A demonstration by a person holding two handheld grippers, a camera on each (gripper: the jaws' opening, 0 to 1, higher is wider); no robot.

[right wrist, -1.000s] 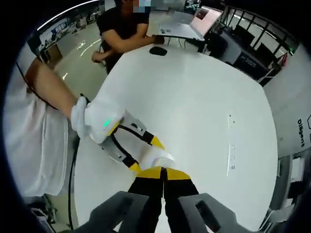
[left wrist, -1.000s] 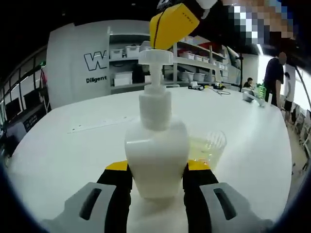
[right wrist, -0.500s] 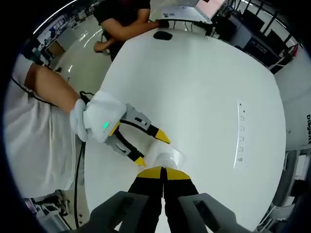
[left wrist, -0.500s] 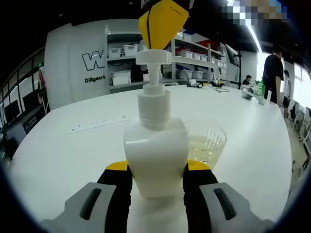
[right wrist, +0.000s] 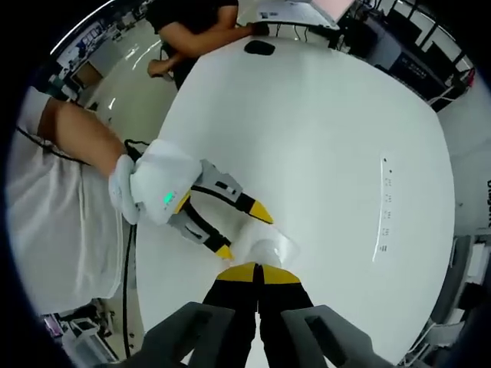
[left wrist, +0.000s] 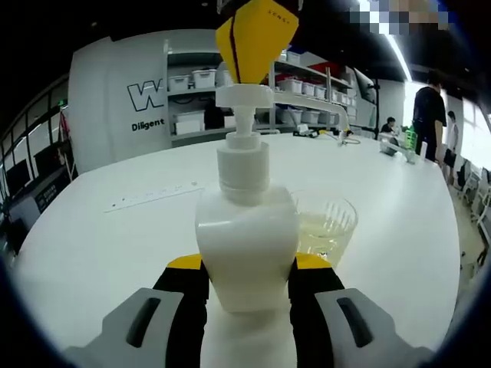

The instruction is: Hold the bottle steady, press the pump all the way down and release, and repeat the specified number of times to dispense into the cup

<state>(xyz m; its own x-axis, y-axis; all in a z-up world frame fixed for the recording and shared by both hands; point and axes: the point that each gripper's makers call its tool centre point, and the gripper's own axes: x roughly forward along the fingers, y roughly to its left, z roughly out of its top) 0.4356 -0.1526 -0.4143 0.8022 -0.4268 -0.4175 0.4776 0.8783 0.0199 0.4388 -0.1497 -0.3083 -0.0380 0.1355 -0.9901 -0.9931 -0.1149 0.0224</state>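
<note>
Nearest in the left gripper view, the left gripper has its 2 jaws clenched on the lower sides of the white bottle, which stands upright on the white table. The bottle's long axis runs straight up from between those jaws, through the collar to the pump head at the top, with its spout reaching off to the right.

Just beside the bottle, to its right and a little farther away, stands the clear ribbed cup. It holds a shallow layer of pale liquid, and the spout appears to reach out over it. Whether bottle and cup touch I cannot tell.

The relation that matters is at the top: the yellow tip of the right gripper sits directly above the pump head, in line with the bottle's axis, and looks to be resting on it or a hair off it; the pictures do not settle contact. The pump stem stands tall, so I judge the pump to be up, ready for a press straight down along that axis.

In the right gripper view, the right gripper looks steeply down, its 2 jaws closed together with nothing between them, their tips over the bottle top. The left gripper reaches in from the left, held by a gloved hand. So the right gripper is the one placed to press, while the left steadies.

Far across the table lie a white power strip and, beyond, shelving with bins.
</note>
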